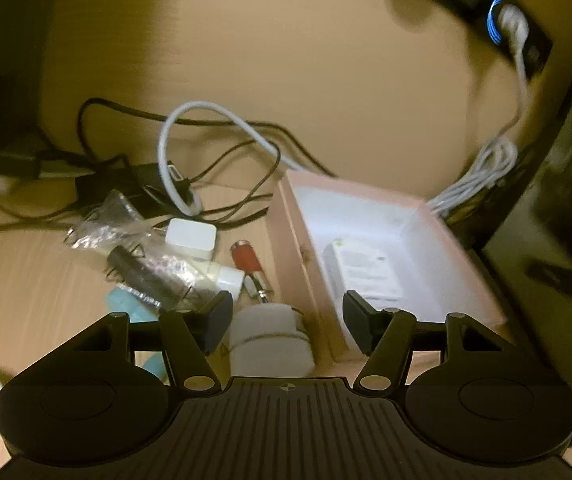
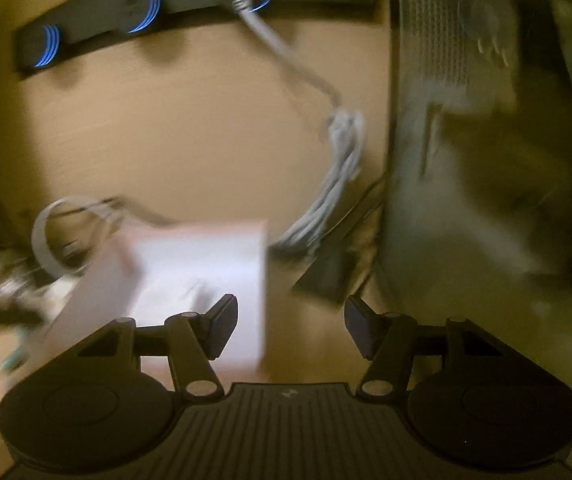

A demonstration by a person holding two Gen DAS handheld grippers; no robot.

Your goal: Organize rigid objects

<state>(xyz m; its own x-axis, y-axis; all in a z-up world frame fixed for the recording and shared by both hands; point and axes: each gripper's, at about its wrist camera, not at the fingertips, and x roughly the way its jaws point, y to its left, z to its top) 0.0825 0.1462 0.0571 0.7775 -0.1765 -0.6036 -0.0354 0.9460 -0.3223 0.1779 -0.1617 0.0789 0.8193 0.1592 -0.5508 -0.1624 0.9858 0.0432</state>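
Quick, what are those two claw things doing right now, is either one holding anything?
Left gripper: open, holding nothing; a white round container sits below the gap.
Right gripper: open, holding nothing.

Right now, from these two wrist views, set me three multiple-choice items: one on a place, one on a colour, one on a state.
1. Where does the white cylindrical jar stand?
A. inside the pink box
B. outside the pink box, by its left wall
C. on the power strip

2. What colour is the lipstick tube beside the box?
A. red
B. green
C. black

3. How is the left gripper?
A. shut on the jar
B. shut on a cable
C. jaws open, holding nothing

Key: 1 B, the jar sits on the table outside the wall. 2 A, its body shows red. 3 C, both pads stand apart with nothing pressed between.
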